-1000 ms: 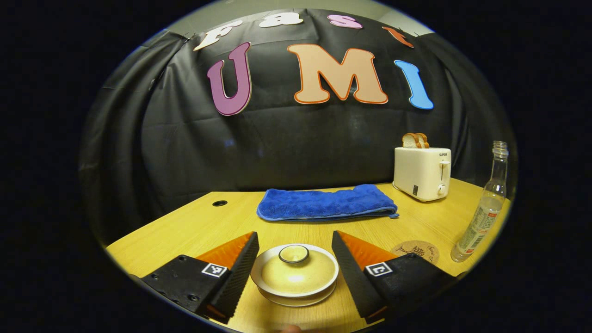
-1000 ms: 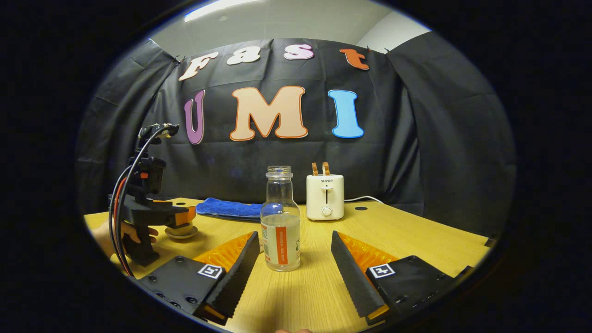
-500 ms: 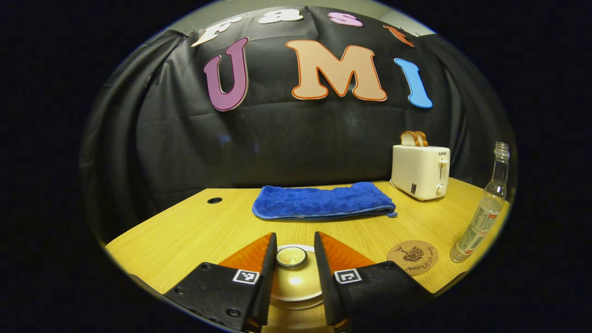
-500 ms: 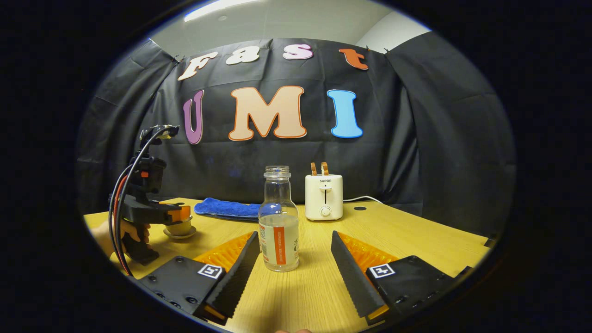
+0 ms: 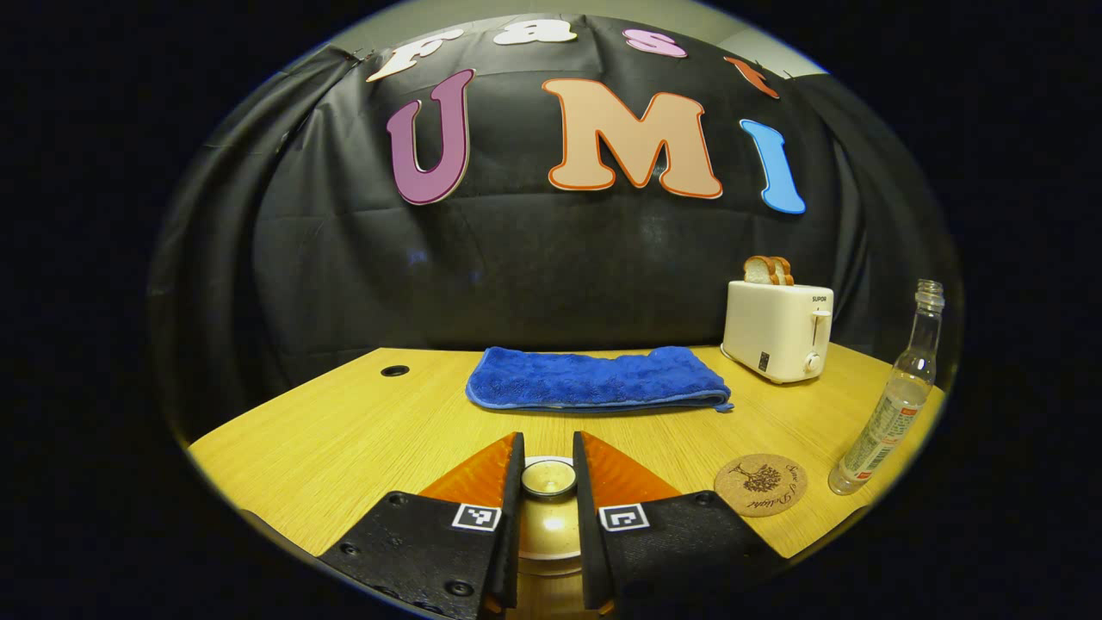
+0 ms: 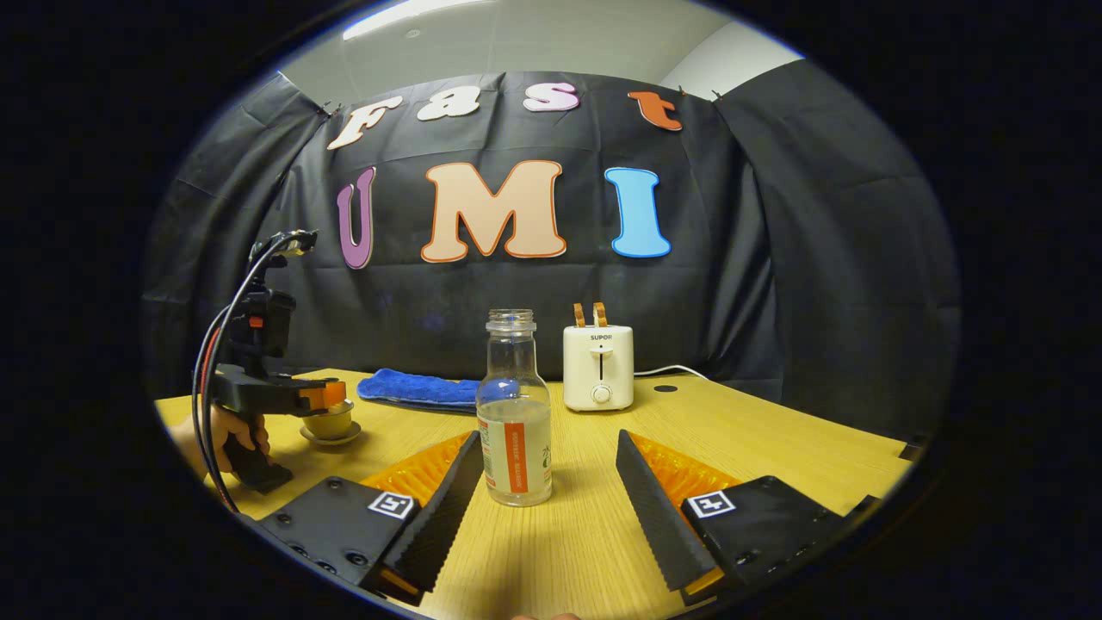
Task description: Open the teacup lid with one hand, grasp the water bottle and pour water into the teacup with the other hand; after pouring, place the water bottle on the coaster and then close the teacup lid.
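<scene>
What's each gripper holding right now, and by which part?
The left gripper is shut on the teacup lid, fingers pinching its top knob. The right gripper is open, holding nothing; the water bottle stands between its fingers.

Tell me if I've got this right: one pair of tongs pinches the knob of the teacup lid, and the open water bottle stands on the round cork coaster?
Not quite. The water bottle stands on the bare table beside the coaster, as the left gripper view shows. The rest holds: the left tongs pinch the lid knob, and the bottle has no cap.

Left hand-held gripper [image 5: 547,456] nearly closed; right hand-held gripper [image 6: 547,456] spread wide.
</scene>
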Demonstrator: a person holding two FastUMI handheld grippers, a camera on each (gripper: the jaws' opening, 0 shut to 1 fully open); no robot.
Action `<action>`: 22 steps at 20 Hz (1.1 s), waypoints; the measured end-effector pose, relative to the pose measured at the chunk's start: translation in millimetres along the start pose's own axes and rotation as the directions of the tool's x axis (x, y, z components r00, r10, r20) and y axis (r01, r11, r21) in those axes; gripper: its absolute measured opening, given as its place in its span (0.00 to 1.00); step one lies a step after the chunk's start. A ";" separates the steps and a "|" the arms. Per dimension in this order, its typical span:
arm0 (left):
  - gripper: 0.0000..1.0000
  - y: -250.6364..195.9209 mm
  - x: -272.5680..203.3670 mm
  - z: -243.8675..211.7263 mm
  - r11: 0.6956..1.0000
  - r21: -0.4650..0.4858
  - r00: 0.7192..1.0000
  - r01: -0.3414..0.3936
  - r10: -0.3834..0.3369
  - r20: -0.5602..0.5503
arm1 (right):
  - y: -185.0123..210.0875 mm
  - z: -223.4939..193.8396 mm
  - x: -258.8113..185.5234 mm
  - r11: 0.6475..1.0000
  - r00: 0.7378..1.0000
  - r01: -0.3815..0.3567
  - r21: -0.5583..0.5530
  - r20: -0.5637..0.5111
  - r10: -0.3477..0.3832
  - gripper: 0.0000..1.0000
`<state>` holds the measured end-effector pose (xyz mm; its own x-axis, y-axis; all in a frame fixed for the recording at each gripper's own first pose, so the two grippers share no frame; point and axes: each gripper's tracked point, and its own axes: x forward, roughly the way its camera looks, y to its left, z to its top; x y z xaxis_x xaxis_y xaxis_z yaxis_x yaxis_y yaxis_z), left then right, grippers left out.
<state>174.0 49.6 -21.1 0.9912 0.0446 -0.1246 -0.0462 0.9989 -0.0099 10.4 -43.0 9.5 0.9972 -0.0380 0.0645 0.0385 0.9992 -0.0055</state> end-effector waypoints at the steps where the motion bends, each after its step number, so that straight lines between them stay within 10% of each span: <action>1: 0.27 0.0 0.2 0.4 1.000 -0.002 1.000 0.002 -0.002 0.001 | -0.4 -0.3 -0.2 1.000 1.000 0.002 -0.001 0.001 -0.002 0.98; 22: 0.27 0.9 -96.4 7.2 0.999 -0.018 0.991 0.033 -0.031 0.132 | 4.7 -2.1 2.7 0.999 0.999 -0.032 -0.001 -0.005 0.032 0.98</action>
<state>79.4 46.3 -2.0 0.9998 0.0155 0.0077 -0.0153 0.9994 -0.0324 13.4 -38.4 7.5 0.9982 -0.0063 0.0595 0.0068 0.9999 -0.0081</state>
